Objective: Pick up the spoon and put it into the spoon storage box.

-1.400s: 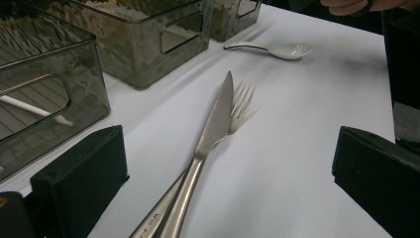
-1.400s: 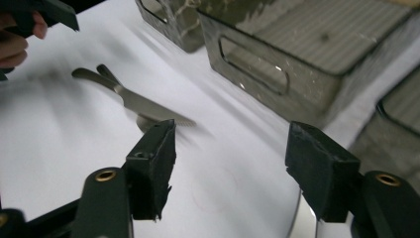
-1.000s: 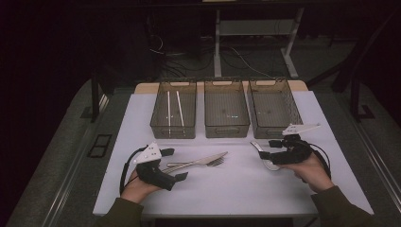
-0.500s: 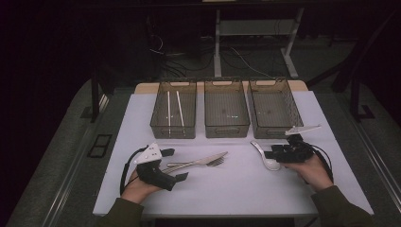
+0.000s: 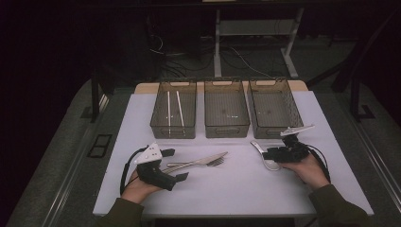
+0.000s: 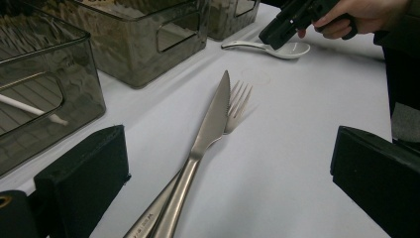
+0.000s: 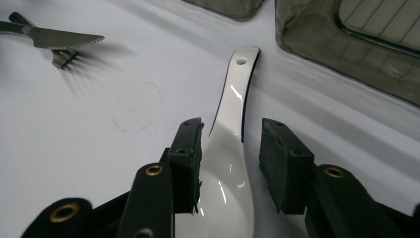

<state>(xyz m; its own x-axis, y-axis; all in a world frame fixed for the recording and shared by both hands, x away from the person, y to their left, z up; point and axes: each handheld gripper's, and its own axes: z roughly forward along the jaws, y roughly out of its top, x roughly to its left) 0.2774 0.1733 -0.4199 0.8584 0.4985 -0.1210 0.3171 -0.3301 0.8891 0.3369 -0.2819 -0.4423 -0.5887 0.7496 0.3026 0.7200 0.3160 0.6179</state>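
With its jaws just having been closing, the right gripper [image 7: 230,163] is being set astride the white ceramic spoon [image 7: 233,144] on the table [image 5: 246,189] without pinching yet, so the glazed bowl could be squeezed sideways and skidded away, while the left gripper [image 6: 223,188] is being held wide open.

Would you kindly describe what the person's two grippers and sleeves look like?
Both are black handheld tools. The left gripper has a pale three-cornered plate on top and a black cable looping off it. The right gripper carries a flatter plate and a cable too. Its blocky black fingers sit on arms with brass-coloured rivets. The sleeves are dark olive.
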